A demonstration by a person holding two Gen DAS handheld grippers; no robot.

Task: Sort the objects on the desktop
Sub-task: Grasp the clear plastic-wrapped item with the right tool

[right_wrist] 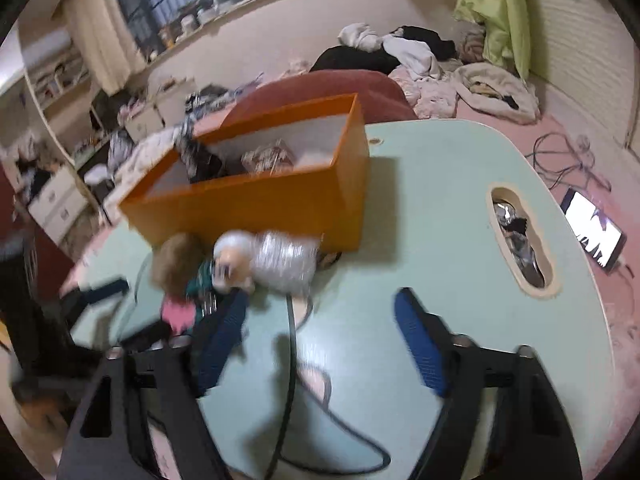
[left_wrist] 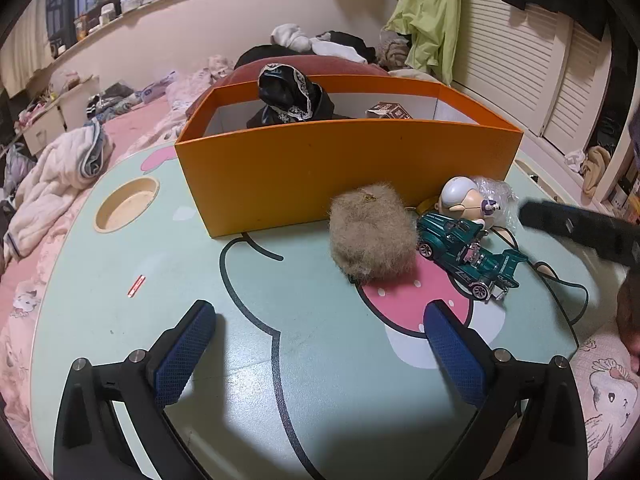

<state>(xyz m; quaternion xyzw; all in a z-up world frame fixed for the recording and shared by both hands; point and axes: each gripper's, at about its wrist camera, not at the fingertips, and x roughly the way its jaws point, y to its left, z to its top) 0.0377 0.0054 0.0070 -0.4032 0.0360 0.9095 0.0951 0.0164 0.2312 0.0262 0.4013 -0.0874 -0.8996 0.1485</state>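
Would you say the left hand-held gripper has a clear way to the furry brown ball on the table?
Probably yes. The left hand-held gripper stands open with only bare table between it and the furry brown ball. The green toy car crowds the ball's right side, so a wide grasp may nudge it.

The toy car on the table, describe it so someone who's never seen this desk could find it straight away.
Start at the big orange box standing on the pale green table. Three small things are huddled against its front wall: a furry ball, a round-headed figure and the toy car. The car lies nearest the table's front edge and is the only dark green one, a long low racer with silver wheels.
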